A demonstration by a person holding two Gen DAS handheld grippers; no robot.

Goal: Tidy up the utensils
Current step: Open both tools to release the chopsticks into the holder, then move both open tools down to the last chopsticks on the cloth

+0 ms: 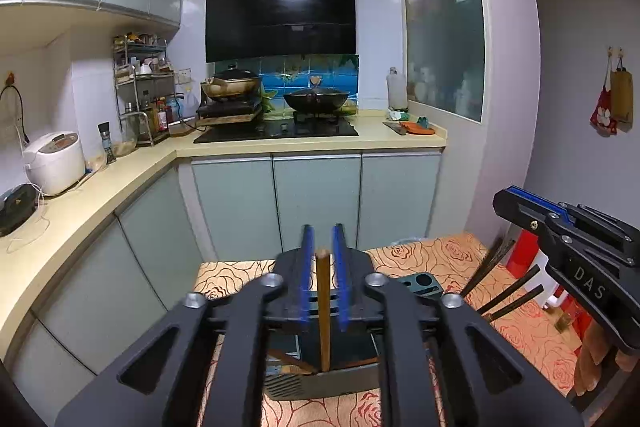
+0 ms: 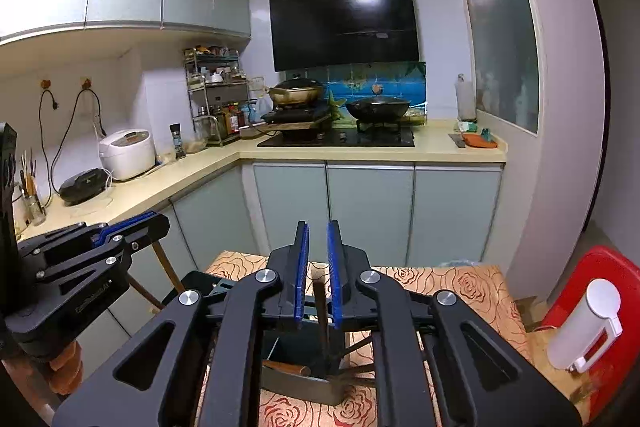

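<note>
The small worktop (image 1: 440,251), covered in a rose-patterned cloth, carries a dark utensil holder (image 1: 320,383) that stands directly below both grippers. Judging by what already sits in it, the sorting is partly done: a brown-handled utensil (image 2: 286,368) lies slanted inside the holder in the right wrist view, and other dark sticks lean in or against it, though which compartment each occupies cannot be told. A second dark organizer block (image 1: 420,284) with round holes lies on the cloth just behind the holder, and nothing is seen standing in it. The left gripper (image 1: 323,279) has a light wooden chopstick (image 1: 322,311) upright between its jaws, its lower end down in the holder; the jaws stand apart with a visible gap on each side of the stick, so it looks released rather than gripped. The right gripper (image 2: 318,277) has a dark chopstick (image 2: 321,315) between its jaws, also reaching down into the holder; these jaws are near closed, but whether the pads press on it cannot be told. Loose dark chopsticks (image 1: 504,287) beside the right gripper suggest more remains to be placed.
</note>
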